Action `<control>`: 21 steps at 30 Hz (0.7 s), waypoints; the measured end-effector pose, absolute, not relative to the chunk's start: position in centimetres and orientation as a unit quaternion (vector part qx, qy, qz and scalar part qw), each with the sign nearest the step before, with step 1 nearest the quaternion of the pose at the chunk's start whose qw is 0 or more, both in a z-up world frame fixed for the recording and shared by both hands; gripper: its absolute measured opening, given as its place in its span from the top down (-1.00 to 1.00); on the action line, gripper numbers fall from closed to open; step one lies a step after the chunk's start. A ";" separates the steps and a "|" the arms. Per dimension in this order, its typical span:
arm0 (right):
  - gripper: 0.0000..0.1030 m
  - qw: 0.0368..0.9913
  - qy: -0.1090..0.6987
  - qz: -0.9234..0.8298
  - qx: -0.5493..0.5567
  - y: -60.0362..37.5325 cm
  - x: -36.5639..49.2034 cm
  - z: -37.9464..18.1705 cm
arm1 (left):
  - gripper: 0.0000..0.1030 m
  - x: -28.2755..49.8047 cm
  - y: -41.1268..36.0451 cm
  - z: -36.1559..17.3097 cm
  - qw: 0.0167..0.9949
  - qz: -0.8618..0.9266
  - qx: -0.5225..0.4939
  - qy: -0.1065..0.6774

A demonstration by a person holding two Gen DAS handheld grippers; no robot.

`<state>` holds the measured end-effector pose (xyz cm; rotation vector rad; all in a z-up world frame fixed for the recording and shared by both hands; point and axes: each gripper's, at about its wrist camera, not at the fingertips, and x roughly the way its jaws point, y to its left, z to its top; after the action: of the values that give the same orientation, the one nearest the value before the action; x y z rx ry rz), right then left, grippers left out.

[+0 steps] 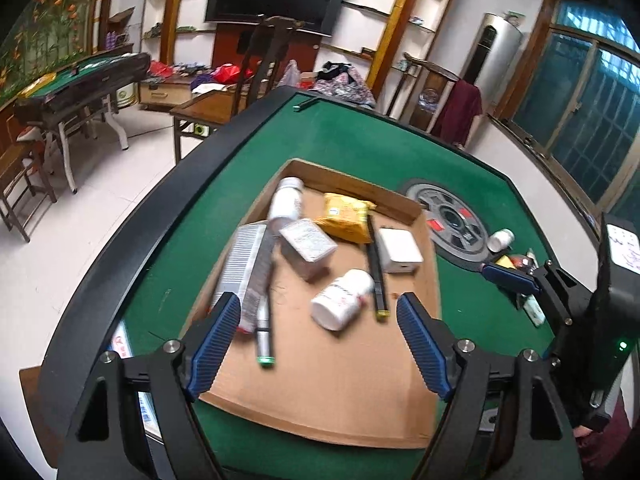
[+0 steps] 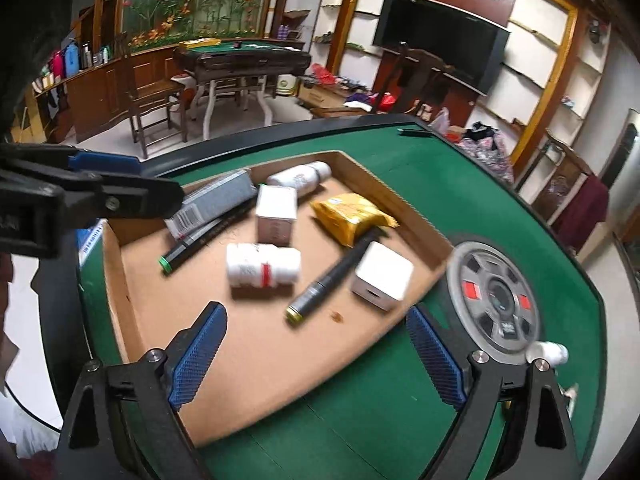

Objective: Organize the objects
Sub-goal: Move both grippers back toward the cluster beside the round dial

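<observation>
**Cardboard tray loaded, both grippers hanging empty above it**

Cardboard forms the shallow tray point(image 1: 320, 420) that lies on the green felt table point(image 1: 360, 140), and nearly all the items sit inside it. Going from the left in the left wrist view: a long grey-and-white box point(image 1: 240, 268) lies along the tray's left side, with a dark pen with a green end point(image 1: 265, 332) beside it. Next come a white bottle point(image 1: 285, 202) near the far wall, a small white carton point(image 1: 308, 244), and a red-labelled white bottle point(image 1: 340, 298) on its side in the middle. A yellow packet point(image 1: 346, 216) lies behind, a second dark pen with a yellow end point(image 1: 378, 276) runs beside the bottle, and a white cube-shaped box point(image 1: 400, 250) sits near the right wall. Outside the tray, a round grey hub point(image 1: 452, 220) is set in the felt, and a small white bottle point(image 1: 500, 239) lies just beyond it.

The left gripper point(image 1: 318, 340) hovers over the tray's near part, fingers spread wide with nothing between them. The right gripper point(image 2: 316, 356) hangs over the tray's near right corner, likewise released and empty.
</observation>
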<state>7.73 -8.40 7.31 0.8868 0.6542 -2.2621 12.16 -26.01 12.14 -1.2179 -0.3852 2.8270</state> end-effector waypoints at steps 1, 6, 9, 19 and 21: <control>-0.84 0.305 0.245 -0.857 0.335 -7.9 7.8 7.4 | -0.55 12.2 -25.2 12.4 0.024 0.912 -0.393 -0.118; -0.86 0.284 0.216 -0.872 0.336 -3.8 7.2 7.6 | -0.56 11.7 -21.2 13.2 0.052 0.913 -0.396 -0.087; -0.88 0.271 0.189 -0.880 0.342 -1.2 6.5 7.8 | -0.57 11.1 -18.7 13.3 0.069 0.911 -0.401 -0.071; -0.88 0.212 0.100 -0.905 0.356 8.7 3.5 8.2 | -0.57 8.0 -10.6 11.3 0.117 0.894 -0.433 -0.022; -0.88 0.186 0.074 -0.916 0.348 11.3 2.9 8.6 | -0.57 7.4 -9.4 10.7 0.122 0.890 -0.438 -0.016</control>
<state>2.89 11.34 8.63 0.9812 0.2092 -2.5784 7.42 -9.41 10.70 -1.2790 -0.0478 2.5985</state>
